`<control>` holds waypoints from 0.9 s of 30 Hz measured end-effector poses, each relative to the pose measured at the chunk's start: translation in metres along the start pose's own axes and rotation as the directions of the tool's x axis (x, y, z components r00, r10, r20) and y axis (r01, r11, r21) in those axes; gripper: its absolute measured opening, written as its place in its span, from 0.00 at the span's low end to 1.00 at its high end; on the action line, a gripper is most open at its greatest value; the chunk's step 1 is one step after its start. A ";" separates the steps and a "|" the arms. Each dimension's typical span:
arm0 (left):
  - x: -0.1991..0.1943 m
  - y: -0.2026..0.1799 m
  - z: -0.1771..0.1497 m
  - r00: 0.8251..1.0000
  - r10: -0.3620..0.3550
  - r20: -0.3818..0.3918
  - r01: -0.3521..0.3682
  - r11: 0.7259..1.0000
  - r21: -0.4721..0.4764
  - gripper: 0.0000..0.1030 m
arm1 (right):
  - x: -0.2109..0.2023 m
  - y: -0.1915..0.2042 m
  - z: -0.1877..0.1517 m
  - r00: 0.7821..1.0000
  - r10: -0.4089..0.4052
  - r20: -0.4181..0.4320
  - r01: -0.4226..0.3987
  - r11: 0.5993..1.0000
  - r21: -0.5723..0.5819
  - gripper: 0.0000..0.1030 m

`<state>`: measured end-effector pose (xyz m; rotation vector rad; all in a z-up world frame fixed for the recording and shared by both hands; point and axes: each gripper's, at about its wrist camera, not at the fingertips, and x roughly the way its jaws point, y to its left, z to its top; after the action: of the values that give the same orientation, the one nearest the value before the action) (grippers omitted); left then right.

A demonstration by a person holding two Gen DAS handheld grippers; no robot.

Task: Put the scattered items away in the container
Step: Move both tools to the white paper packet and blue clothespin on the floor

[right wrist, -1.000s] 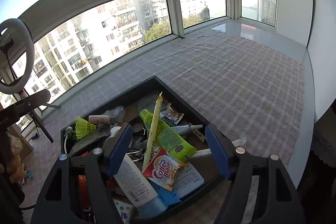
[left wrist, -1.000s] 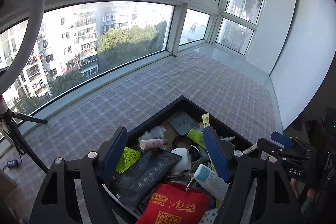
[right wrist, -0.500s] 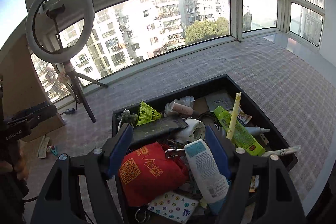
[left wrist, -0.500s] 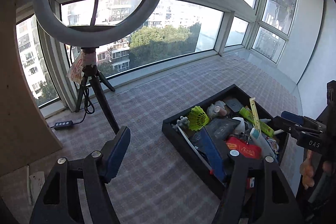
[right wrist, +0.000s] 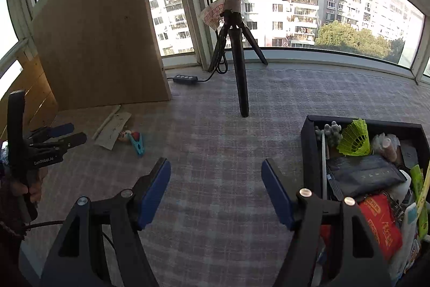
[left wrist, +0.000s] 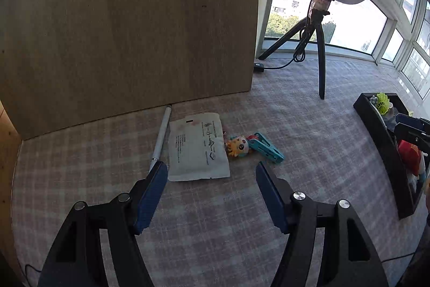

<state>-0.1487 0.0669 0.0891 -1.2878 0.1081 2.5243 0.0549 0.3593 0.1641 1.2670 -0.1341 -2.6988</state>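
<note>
The last loose things lie just ahead of the left gripper [left wrist: 209,174]: a white packet [left wrist: 197,145], a pen [left wrist: 160,136] touching its left side, a little toy [left wrist: 237,147] and a blue clip [left wrist: 266,151] to its right. A second ago this gripper looked down into the box [left wrist: 384,144]; now it has swung away, and the box sits far off to its right, already full. Its fingers are spread wide and hold nothing. The right gripper [right wrist: 216,186] is spread wide and bare too, with the box just to its right. So the next pick is likely from this small pile.
</note>
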 end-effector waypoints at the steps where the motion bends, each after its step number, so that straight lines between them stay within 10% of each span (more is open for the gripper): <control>1: 0.004 0.011 -0.004 1.000 0.013 -0.012 -0.013 1.000 -0.010 0.63 | 0.012 0.012 0.001 1.000 0.020 -0.019 -0.020 1.000 -0.019 0.67; 27: 0.080 0.011 0.004 0.991 0.017 -0.131 -0.008 0.998 0.063 0.71 | 0.154 0.109 0.016 0.972 0.088 -0.219 -0.137 0.966 -0.218 0.67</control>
<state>-0.1995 0.0762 0.0264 -1.4317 0.2223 2.4248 -0.0429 0.2244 0.0742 1.4103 0.1275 -2.3854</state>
